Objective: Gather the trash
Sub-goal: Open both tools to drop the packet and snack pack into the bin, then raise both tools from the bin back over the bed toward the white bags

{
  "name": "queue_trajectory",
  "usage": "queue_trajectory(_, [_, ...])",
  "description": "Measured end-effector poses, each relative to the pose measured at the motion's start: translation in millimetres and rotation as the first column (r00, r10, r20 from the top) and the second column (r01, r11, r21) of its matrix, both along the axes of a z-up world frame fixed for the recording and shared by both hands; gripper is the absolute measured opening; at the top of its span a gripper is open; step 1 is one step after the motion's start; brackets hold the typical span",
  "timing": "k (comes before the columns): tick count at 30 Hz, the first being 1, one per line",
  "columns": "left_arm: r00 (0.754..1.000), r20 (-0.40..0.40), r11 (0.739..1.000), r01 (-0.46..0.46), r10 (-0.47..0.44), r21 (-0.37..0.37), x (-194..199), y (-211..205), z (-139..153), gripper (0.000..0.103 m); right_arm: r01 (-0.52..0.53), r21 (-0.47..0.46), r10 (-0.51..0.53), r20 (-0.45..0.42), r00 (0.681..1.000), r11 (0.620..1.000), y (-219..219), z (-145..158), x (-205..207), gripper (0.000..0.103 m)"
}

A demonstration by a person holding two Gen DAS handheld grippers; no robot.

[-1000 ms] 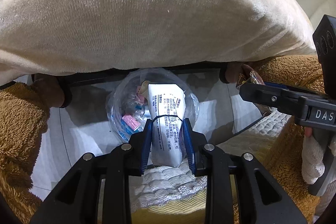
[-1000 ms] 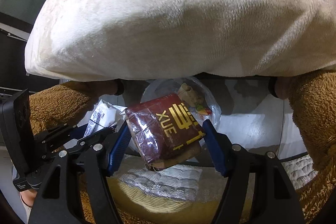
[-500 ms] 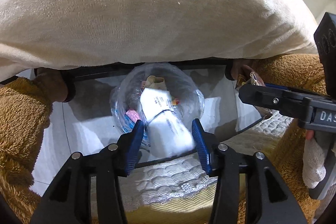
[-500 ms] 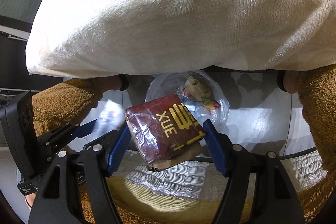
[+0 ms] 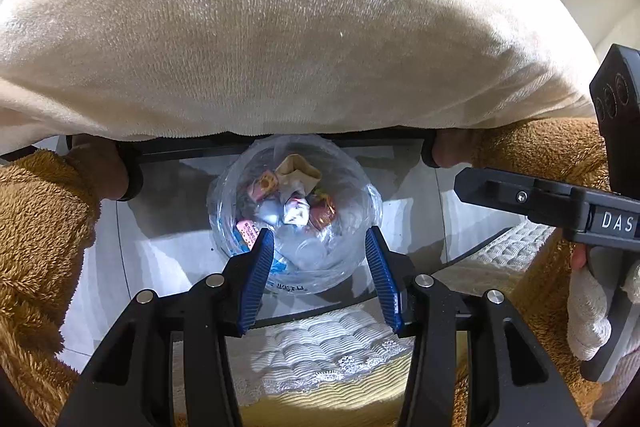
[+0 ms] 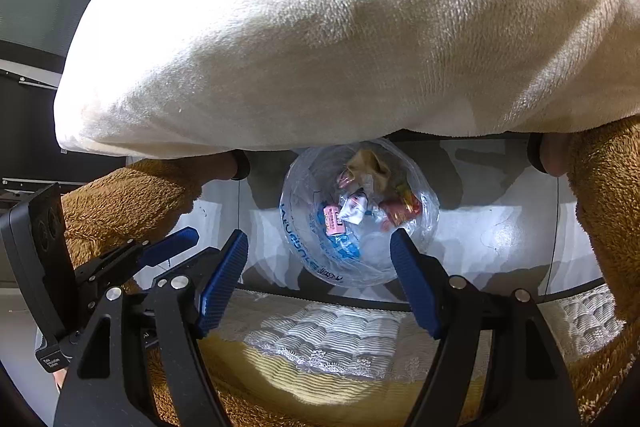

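Both pairs of fingers stand spread and empty, the right gripper (image 6: pixel 320 277) having just widened, the left gripper (image 5: pixel 320 277) beside it. Below them the bag (image 5: pixel 294 211) sits mouth-up on the floor (image 5: pixel 160 255), trash (image 6: pixel 352 205) inside, bare floor around, a cushion (image 5: pixel 280 27) overhanging its far edge.

Both my claws hung over the trash bin (image 5: pixel 294 211) on the floor (image 5: pixel 168 255) — my left claw (image 5: pixel 320 275) and my right claw (image 6: pixel 320 275) side by side, each framing its rim. Wrappers (image 6: pixel 352 207) lay inside the bin's liner. A big cushion (image 5: pixel 280 27) loomed behind and above the bin. Nearer me, under the claws, lay a quilted cover (image 6: pixel 320 339) — plush brown fabric (image 5: pixel 36 247) flanked the bin on both sides.
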State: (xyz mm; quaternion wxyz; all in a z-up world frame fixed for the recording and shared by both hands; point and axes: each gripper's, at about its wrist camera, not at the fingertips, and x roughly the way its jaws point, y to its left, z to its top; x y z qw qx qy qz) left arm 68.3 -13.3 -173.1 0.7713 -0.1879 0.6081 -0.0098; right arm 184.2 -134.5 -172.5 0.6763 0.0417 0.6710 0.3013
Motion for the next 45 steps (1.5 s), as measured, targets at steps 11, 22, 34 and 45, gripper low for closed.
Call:
queue_trajectory(11, [0.984, 0.174, 0.999, -0.023, 0.028, -0.031, -14.1, 7.3, 35.2, 0.047, -0.034, 0.065, 0.019, 0.22, 0.975, 0.997, -12.5, 46.4, -19.8, 0.073])
queue_trajectory(22, [0.91, 0.412, 0.998, -0.029, 0.047, -0.051, -24.1, 21.6, 90.8, 0.047, -0.118, 0.149, 0.022, 0.527, 0.849, 0.982, -25.2, 111.9, -36.9, 0.073])
queue_trajectory(34, [0.813, 0.579, 0.997, -0.076, 0.057, 0.008, 4.4, 65.0, 155.5, 0.067, -0.134, 0.16, -0.007, 0.668, 0.744, 0.978, -16.1, 165.8, 27.1, 0.073])
queue_trajectory(45, [0.791, 0.611, 0.993, -0.099, 0.043, 0.059, 58.3, 114.1, 175.6, 0.077, -0.129, 0.184, -0.043, 0.714, 0.699, 0.974, 1.1, 184.4, 92.6, 0.084])
